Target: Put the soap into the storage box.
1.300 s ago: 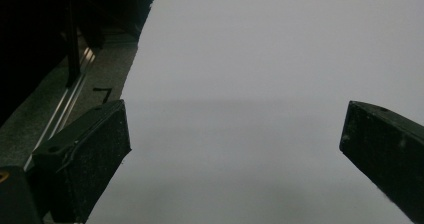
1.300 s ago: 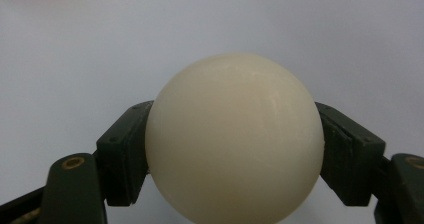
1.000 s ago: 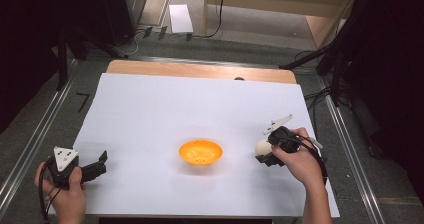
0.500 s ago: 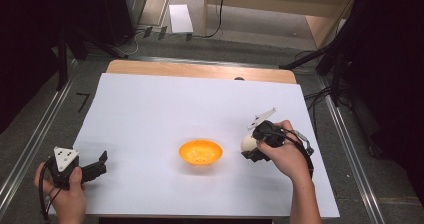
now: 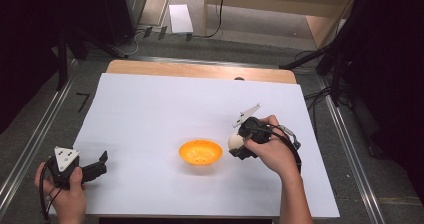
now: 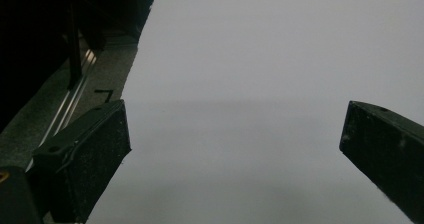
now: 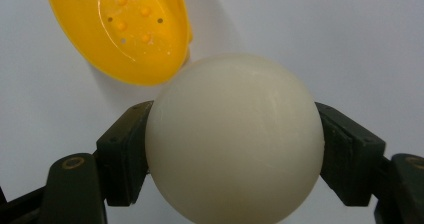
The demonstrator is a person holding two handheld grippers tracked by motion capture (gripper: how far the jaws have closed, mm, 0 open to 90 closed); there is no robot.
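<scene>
An orange bowl (image 5: 200,152) with small holes in its bottom sits on the white table sheet (image 5: 165,109), a little in front of the middle. My right gripper (image 5: 236,145) is shut on a cream ball (image 5: 234,142), held just right of the bowl. In the right gripper view the ball (image 7: 234,138) is clamped between both jaws, with the bowl (image 7: 120,29) beyond it at the upper left. My left gripper (image 5: 102,164) rests open near the front left corner of the sheet, its jaws wide apart over bare sheet (image 6: 235,99).
The sheet ends at a wooden table strip (image 5: 200,70) at the back. Metal rails (image 5: 30,149) run along both sides of the table. Cables and a white box (image 5: 180,18) lie on the floor behind.
My right gripper has carried the ball leftward, from the right part of the sheet to just beside the bowl. The left gripper has stayed in place.
</scene>
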